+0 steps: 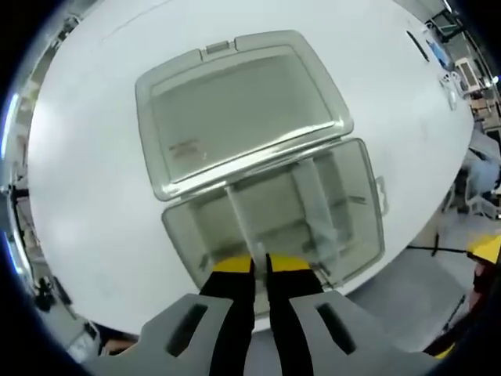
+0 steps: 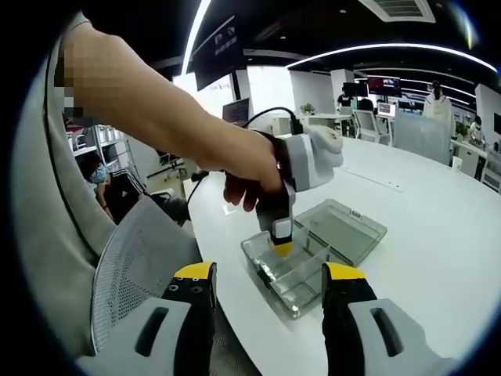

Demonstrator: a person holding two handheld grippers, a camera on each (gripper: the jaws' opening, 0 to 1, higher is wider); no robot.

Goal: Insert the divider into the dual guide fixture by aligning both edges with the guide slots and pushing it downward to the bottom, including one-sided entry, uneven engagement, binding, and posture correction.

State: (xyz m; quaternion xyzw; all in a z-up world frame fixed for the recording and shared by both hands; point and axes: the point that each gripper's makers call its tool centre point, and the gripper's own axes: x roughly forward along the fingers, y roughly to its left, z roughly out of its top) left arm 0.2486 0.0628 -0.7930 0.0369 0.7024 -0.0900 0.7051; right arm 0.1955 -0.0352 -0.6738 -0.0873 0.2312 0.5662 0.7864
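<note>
- Left tool (image 1: 259, 270): yellow-tipped black jaws pressed nearly together, pinching the top edge of the thin clear plastic divider (image 1: 241, 223). Pinch sits on the upper edge, presumably so the downward push runs straight along the slots.
- Divider stands upright inside the clear rectangular plastic box (image 1: 356, 211), crossing its width; whether both edges are in the guide slots or how deep it sits, can't tell.
- Box's hinged clear lid (image 1: 235, 110) lies flat open behind it, so the top is free for insertion.
- Box sits near the edge of the white round worktop (image 1: 86, 196), close to the person.
- Right tool (image 2: 270, 294): jaws spread wide, holding nothing, hanging well back from the box (image 2: 293, 274). Likely on standby to correct tilt.
- Right gripper view shows the person's hand (image 2: 246, 176) holding the left tool (image 2: 281, 245) vertical over the box.
</note>
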